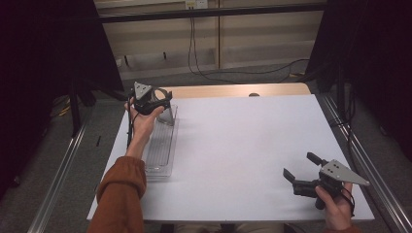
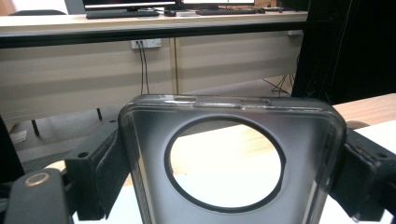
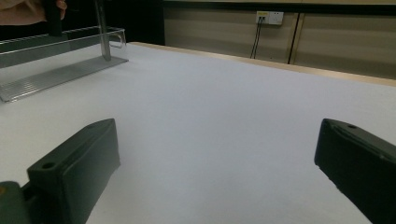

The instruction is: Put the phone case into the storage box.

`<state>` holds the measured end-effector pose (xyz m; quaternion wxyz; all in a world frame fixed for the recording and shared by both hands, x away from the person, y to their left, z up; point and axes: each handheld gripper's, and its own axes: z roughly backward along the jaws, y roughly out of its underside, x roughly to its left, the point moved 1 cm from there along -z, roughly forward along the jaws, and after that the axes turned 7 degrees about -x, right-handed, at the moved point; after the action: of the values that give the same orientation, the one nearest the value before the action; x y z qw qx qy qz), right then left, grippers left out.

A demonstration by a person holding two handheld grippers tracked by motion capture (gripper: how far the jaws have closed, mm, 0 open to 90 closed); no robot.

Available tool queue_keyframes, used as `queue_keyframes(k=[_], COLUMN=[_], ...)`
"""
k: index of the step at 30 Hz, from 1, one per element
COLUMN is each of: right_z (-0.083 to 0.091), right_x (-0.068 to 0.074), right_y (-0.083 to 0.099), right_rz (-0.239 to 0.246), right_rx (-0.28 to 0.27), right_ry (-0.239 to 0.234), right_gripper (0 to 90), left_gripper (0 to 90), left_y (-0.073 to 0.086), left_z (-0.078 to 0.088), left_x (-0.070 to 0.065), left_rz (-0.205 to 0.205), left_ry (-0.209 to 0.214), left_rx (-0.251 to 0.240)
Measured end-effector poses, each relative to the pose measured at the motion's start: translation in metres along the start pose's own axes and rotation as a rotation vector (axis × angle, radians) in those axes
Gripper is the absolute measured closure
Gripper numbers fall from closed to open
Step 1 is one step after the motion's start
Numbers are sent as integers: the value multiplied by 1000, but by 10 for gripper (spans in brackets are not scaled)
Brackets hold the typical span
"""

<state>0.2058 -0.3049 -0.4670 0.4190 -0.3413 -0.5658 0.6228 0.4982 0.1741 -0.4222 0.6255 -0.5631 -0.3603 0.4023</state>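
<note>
High view: we are holding left gripper [image 1: 163, 104] clamping clear phone case [image 2: 231, 158] over far-left tray [image 1: 163, 145]; right gripper [image 1: 301, 170] resting near right, jaws spread, gripping nothing.

Lab/office: black curtains [image 1: 43, 58], wall sockets [image 2: 146, 44], desk w/ monitors [image 2: 140, 18].

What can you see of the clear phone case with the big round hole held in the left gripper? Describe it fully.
The clear, smoky-tinted phone case looks like glossy flexible plastic with rounded corners, a raised rim and a large dark-ringed round cutout. Slots show along its top edge. It stands upright, clamped at both sides by the left gripper, over the far end of the clear ribbed tray.
</note>
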Motion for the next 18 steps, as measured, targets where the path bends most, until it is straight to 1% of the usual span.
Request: queue_keyframes(k=[1,3,4,5,6,8,9,11,13,15,16,17,18], right_z=[0,0,0,0,0,0,0,0,0,0,0,0,0], right_x=[0,0,0,0,0,0,0,-1,0,0,0,0,0], right_y=[0,0,0,0,0,0,0,0,1,0,0,1,1], right_rz=[4,1,0,0,0,9,9,9,5,0,-2,-5,-7], right_rx=[4,1,1,1,-1,1,1,3,5,5,3,3,4], right_ry=[-5,-1,-2,-3,-1,-8,-11,-12,-11,-7,-5,-4,-4], right_gripper=[0,0,0,0,0,0,0,0,0,0,0,0,0], left_gripper=[117,115,112,110,107,93,87,80,69,64,64,64,64], left_y=[0,-1,-1,-1,-1,-1,-1,-2,-3,-4,-5,-5,-5], left_z=[0,0,0,0,0,-2,-2,-3,-5,-6,-7,-8,-9], left_x=[0,-1,0,1,1,1,1,1,0,0,-1,-1,-1], left_rz=[1,4,-4,-2,2,15,20,5,1,-17,-24,-23,-23], left_ry=[-1,-10,-17,-16,-29,-27,-38,-48,-57,-69,-71,-78,-77], left_rx=[2,8,17,17,20,20,22,31,36,49,50,47,43])
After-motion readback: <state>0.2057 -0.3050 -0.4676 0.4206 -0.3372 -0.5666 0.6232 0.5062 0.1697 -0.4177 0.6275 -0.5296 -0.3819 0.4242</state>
